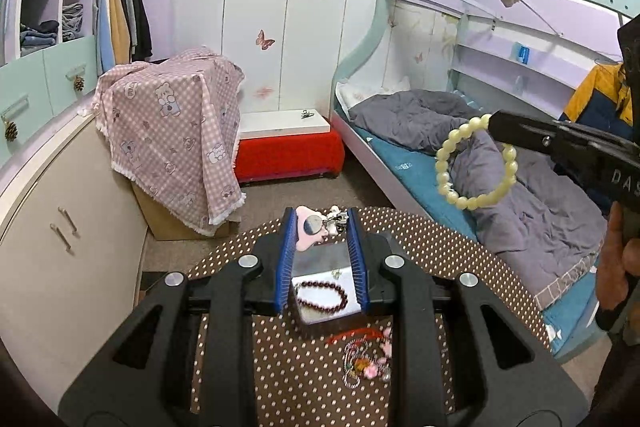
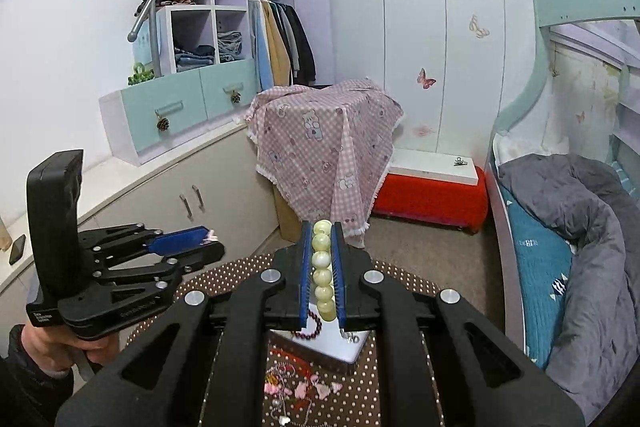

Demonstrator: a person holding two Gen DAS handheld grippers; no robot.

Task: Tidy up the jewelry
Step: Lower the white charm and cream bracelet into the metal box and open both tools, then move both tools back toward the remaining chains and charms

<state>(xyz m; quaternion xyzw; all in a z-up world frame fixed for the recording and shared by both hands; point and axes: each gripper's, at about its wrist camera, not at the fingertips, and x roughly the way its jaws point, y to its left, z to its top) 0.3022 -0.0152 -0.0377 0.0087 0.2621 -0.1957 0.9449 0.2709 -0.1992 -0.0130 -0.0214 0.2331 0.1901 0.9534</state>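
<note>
- The right gripper (image 2: 322, 267) is closed on a bracelet of pale cream-green round beads (image 1: 476, 163). Its blue pads pinch a run of beads in a line, and the rest of the loop hangs free in the air over the near edge of the bed, well above the counter.
- The loop sags slightly out of round, so I judge it is strung on elastic or cord: limp as a whole, hard and smooth bead by bead. It looks light, but the glossy beads could roll between the pads; gripping across several beads, as here, seems the safer hold.
- The left gripper (image 1: 322, 259) is partly open with nothing between its pads, and it hovers over the brown polka-dot counter (image 1: 420, 239).
- Below it a dark red beaded bracelet (image 1: 321, 295) lies in a shallow silvery tray (image 1: 320, 259).
- A tangle of red cord, chains and pink charms (image 1: 366, 355) sits on the counter just near of the tray; it looks snag-prone and best lifted by a single strand.
</note>
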